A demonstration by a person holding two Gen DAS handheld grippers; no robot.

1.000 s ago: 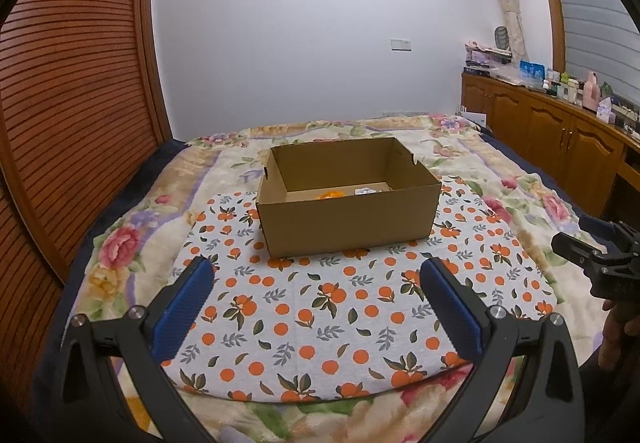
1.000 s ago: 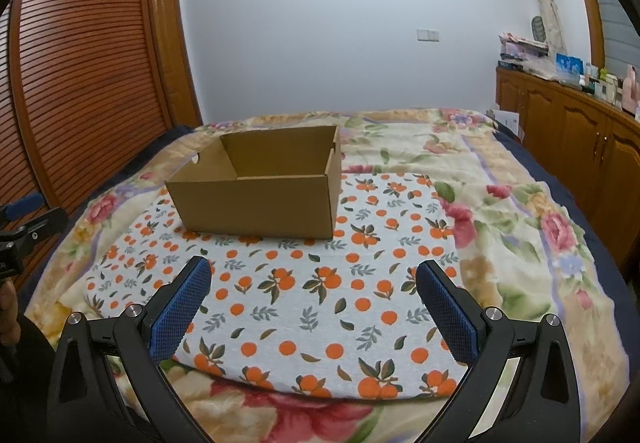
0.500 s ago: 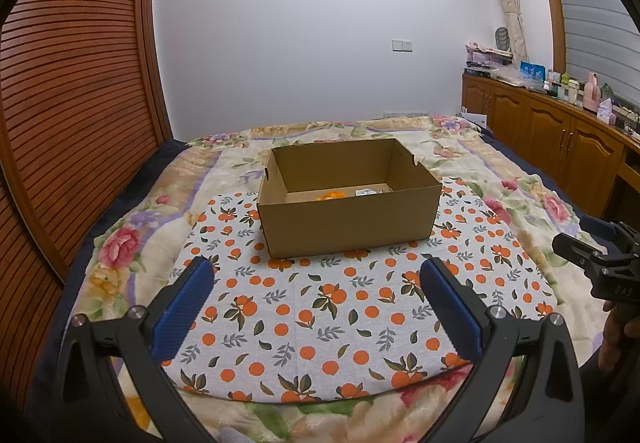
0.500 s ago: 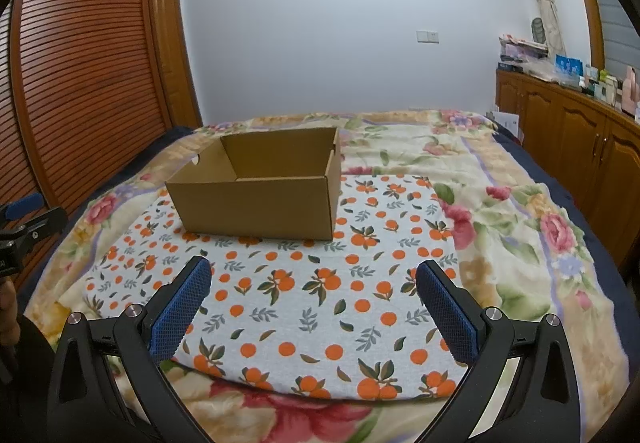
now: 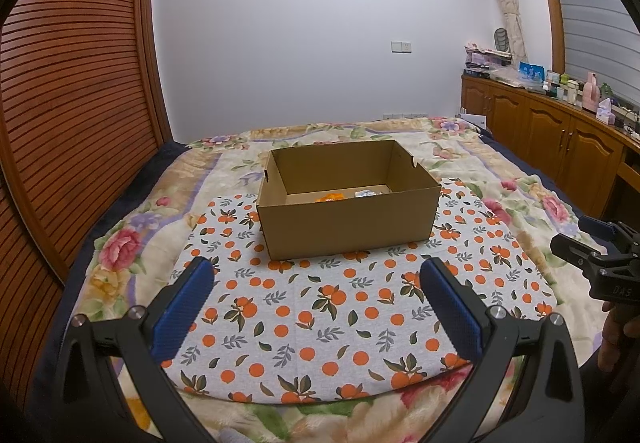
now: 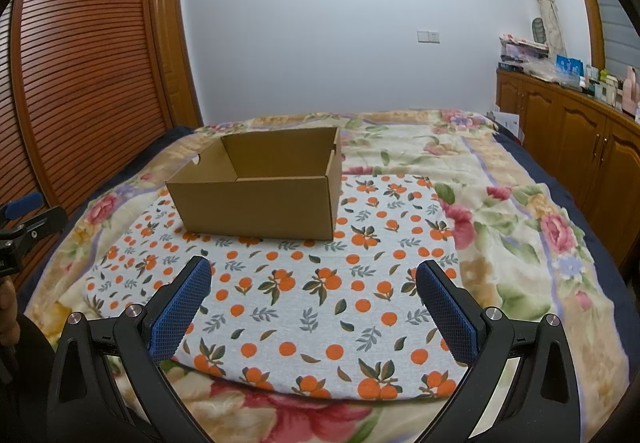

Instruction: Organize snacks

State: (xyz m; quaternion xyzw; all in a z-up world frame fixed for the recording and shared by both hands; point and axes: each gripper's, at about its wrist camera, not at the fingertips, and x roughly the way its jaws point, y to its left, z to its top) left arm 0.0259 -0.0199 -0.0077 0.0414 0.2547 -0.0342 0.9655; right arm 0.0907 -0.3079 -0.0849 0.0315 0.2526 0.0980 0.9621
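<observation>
Both claws spread wide, holding nothing, above the bed.
Left claw (image 5: 316, 291) and right claw (image 6: 314, 289) face the cardboard box (image 5: 348, 215) on the orange-print cloth (image 5: 360, 307).

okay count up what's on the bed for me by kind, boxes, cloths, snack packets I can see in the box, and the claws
Cardboard box: 1
Orange-print cloth: 1
Snack packets visible in the box: 2, an orange packet and a silvery packet
Claws: 2, left claw and right claw, both open
Total: 6
</observation>
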